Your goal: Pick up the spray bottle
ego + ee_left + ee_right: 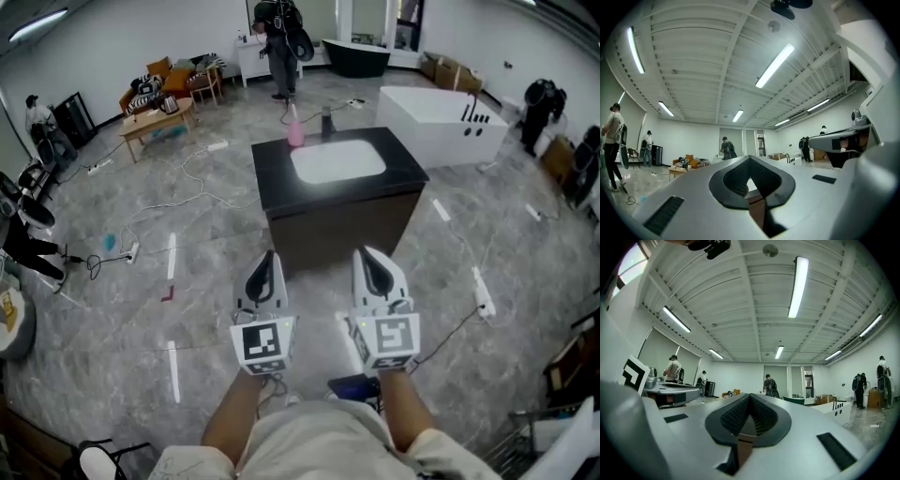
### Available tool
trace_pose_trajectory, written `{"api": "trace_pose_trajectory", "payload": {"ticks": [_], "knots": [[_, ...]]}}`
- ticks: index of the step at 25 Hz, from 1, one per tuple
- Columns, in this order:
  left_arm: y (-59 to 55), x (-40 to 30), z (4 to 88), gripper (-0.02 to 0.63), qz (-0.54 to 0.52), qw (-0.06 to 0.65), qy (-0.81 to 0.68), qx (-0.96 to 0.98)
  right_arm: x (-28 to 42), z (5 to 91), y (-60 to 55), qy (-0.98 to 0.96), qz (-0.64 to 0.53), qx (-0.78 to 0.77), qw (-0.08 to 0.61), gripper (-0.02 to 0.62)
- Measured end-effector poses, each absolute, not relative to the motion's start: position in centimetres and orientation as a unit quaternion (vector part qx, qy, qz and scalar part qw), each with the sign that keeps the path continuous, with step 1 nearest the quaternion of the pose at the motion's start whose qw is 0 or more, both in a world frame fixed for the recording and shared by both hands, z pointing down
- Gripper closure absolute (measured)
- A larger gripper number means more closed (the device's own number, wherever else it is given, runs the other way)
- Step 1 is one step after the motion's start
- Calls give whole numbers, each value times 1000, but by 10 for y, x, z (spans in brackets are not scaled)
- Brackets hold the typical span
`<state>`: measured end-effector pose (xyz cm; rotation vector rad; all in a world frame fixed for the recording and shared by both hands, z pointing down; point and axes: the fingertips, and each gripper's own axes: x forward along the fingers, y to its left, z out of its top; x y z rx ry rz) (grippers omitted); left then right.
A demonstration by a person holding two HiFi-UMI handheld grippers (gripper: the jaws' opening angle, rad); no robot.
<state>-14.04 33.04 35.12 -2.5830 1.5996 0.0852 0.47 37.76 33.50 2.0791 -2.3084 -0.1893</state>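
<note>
The pink spray bottle [295, 127] stands upright at the back left corner of a black vanity counter [277, 183], beside the white sink basin [337, 159] and a dark faucet [326, 122]. My left gripper [269, 255] and right gripper [367, 253] are held side by side, pointing level at the cabinet front and well short of the bottle. Both are shut with nothing between their jaws. In the left gripper view the left gripper [750, 158] has its tips together, and in the right gripper view the right gripper [750, 396] does too. The bottle shows in neither gripper view.
A white bathtub [441, 117] stands right of the vanity, a black tub [356, 56] farther back. A person [279, 47] stands beyond the counter. Cables and a power strip [483, 291] lie on the marble floor. A low wooden table [155, 119] is at left.
</note>
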Motion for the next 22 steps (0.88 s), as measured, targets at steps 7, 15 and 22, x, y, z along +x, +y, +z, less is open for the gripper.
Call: {"api": "trace_pose_trajectory", "payload": {"ticks": [7,15,22], "knots": [[332,-114,355,604,24,50,527,-848,26,337,380,-741,-60,669,10,600],[337,-81,363,604,19,44,531,-846,56,344,381,-745,-52,664,14,600],[331,-75,366,604,11,51,537,-842,61,349,369,-746,-61,663,-5,600]]}}
